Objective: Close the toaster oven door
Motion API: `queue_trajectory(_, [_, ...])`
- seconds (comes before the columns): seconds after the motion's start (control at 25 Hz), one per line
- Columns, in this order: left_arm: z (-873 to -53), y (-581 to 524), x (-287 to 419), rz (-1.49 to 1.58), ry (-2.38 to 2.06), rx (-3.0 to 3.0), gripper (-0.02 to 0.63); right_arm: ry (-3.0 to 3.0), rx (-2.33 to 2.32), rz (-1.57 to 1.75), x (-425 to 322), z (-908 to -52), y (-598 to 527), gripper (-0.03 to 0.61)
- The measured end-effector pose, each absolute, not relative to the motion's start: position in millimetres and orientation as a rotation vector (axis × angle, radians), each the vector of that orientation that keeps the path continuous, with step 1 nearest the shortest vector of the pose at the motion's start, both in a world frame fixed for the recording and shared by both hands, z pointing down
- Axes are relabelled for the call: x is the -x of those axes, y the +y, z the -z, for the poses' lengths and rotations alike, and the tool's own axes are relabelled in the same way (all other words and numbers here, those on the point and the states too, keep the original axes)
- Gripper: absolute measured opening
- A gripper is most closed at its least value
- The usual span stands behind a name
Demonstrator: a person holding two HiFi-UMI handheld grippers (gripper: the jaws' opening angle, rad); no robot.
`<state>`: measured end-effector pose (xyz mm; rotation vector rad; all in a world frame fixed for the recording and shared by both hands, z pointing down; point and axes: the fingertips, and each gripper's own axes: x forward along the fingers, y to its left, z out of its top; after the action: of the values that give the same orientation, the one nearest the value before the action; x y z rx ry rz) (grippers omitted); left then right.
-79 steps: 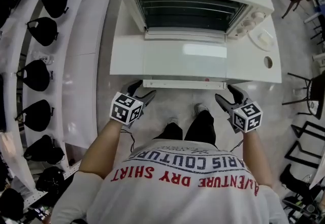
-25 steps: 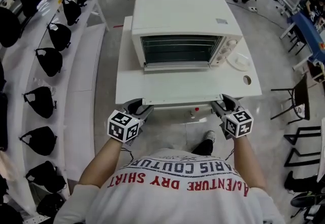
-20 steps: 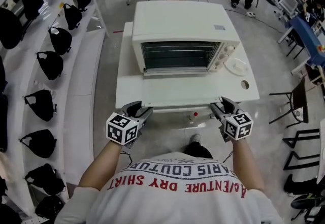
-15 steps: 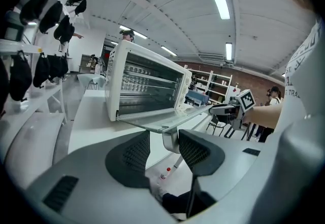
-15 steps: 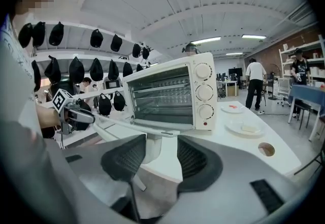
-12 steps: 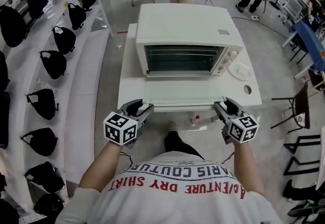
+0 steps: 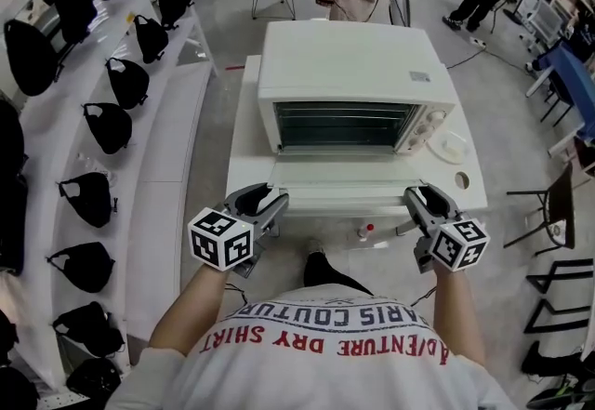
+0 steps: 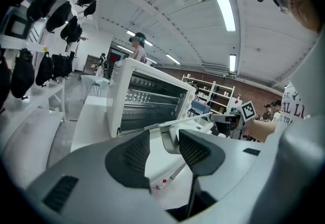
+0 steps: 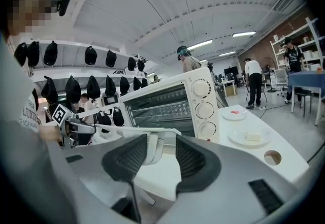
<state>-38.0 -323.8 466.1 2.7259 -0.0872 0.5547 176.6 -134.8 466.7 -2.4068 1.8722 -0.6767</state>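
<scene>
A: Far left?
B: Wall shelf (image 7: 56, 152) lined with black bags (image 7: 109, 126).

A: Left claw?
B: The left claw (image 7: 265, 196) is at the left end of the door handle (image 7: 344, 206). Its jaws are apart and the handle's end bracket sits between them, with a visible gap beside one pad.

A: Centre?
B: White toaster oven (image 7: 349, 64) on a white desk (image 7: 249, 138). Its door (image 7: 339, 174) is open, swung down toward the person, with the handle along its near edge. The racks show inside.

A: Right claw?
B: The right claw (image 7: 423, 197) is at the handle's right end. Its jaws are closing with the end bracket between them, and there's a gap beside one pad, so no clamp.

A: Further right?
B: A small plate (image 7: 453, 146) just beside the oven and a round hole (image 7: 463, 180) in the desk. Other people stand beyond the desk.
</scene>
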Motion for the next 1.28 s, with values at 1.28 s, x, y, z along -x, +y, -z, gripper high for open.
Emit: queue_trajectory(1.28, [-404.9, -387.7, -15.9, -0.35, -0.08, -2.596, 0.201, 1.729, 2.258, 0.667, -234.6, -402.4, -195.3, 0.17])
